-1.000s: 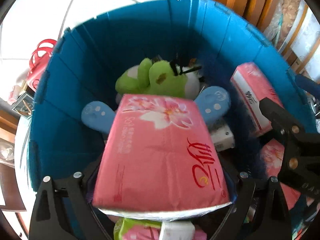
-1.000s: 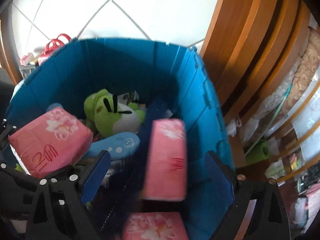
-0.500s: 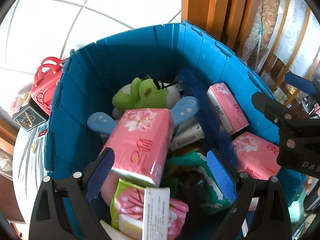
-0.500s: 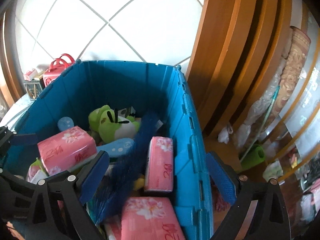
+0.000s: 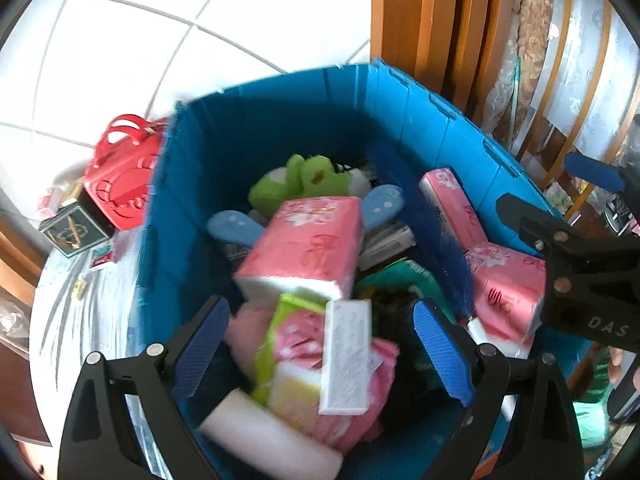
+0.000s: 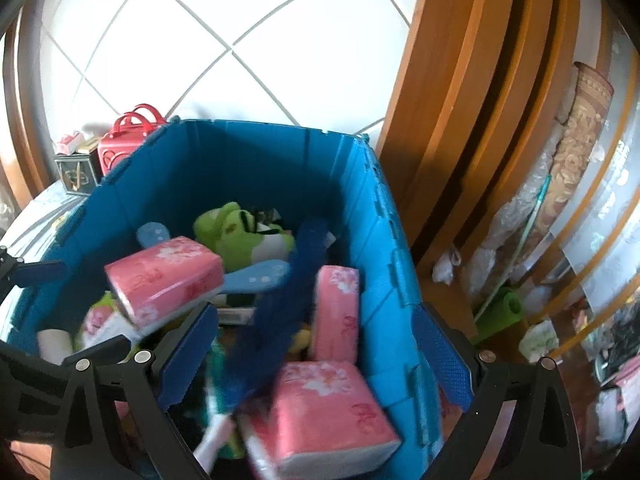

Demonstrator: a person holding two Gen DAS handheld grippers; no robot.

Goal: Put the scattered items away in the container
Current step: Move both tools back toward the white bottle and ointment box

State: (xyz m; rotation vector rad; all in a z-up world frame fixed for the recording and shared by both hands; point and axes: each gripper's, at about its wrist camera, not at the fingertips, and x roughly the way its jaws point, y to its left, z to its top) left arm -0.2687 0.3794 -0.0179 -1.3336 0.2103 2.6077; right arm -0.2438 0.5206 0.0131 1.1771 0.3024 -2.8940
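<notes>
While both the left gripper [image 5: 320, 344] and right gripper [image 6: 316, 348] hang wide open and empty, pink tissue packs [image 5: 308, 248] fill the blue container [image 6: 248, 160].

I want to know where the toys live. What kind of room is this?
Probably a room in someone's home: white tiled floor, wooden furniture, and a blue storage bin holding a green plush toy and pink tissue packs.

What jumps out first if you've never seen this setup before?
A big blue bin fills the view, heaped with pink tissue packs. A green plush frog lies toward its far wall, with a dark blue feather duster slanting across the pile. Behind the bin's left corner sits a small red case.
</notes>
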